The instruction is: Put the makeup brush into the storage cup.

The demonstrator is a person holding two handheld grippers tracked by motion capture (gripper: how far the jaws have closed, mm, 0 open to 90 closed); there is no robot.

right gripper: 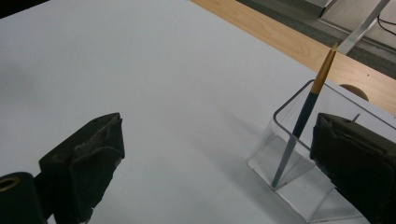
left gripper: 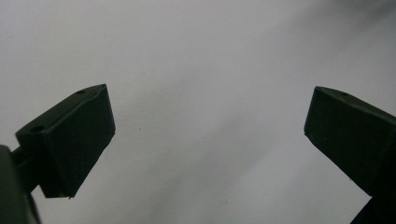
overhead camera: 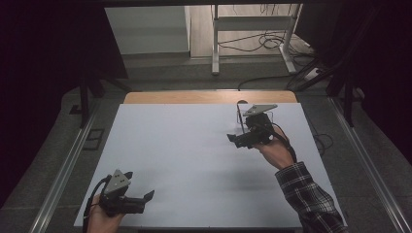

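Clear plastic box (right gripper: 299, 154) holding 1 blue pencil (right gripper: 303, 116) sits lower right, beside the right gripper (right gripper: 224, 158), jaws spread; left gripper (left gripper: 205, 140) also spread, empty.

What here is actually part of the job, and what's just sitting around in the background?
Part of the job:
- clear container, on the white table
- pen leaning inside it
- right gripper, open beside the container
- left gripper, open over bare table

Just about:
- metal stand on the floor beyond the table
- loose cables by it
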